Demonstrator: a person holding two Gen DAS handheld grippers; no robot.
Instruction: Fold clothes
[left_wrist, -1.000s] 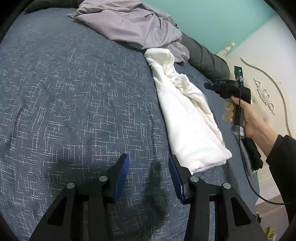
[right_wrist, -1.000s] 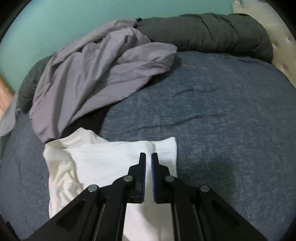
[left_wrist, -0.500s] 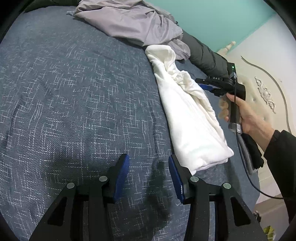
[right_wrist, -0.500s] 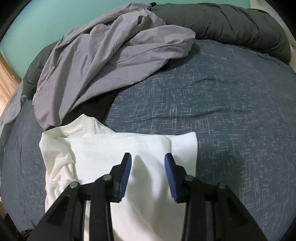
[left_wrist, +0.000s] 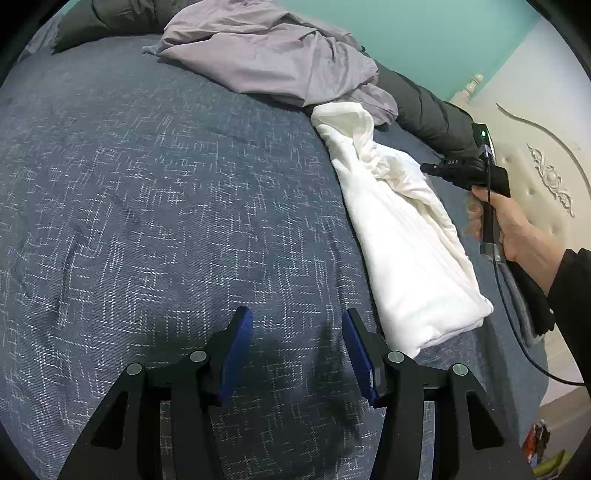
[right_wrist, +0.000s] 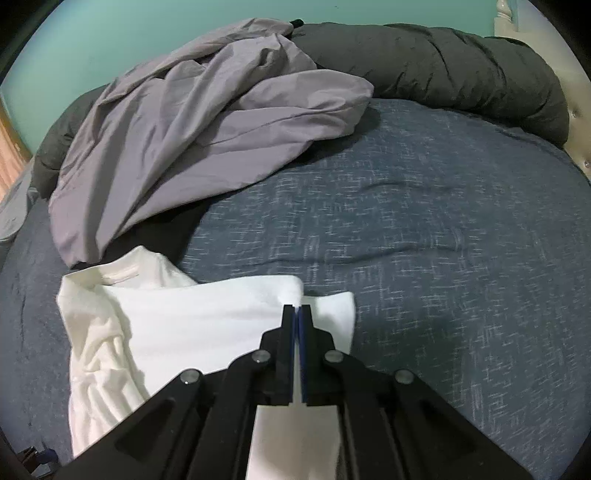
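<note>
A white garment lies folded lengthwise on the blue bedcover, with its crumpled end toward the pillows. In the right wrist view my right gripper is shut, pinching the far edge of the white garment, and the fabric puckers at its tips. The left wrist view shows a hand holding that right gripper over the garment's crumpled part. My left gripper hovers over bare bedcover just left of the garment's near corner. Its jaws are opening and nothing is between them.
A lilac-grey garment lies heaped behind the white one. A rolled dark duvet runs along the back of the bed. A cream headboard stands at the right. Bare blue bedcover spreads to the right of the white garment.
My right gripper opened over the white garment, dipped to its far edge and shut on it. My left gripper's jaws stand slightly wider, and its view tilted a little.
</note>
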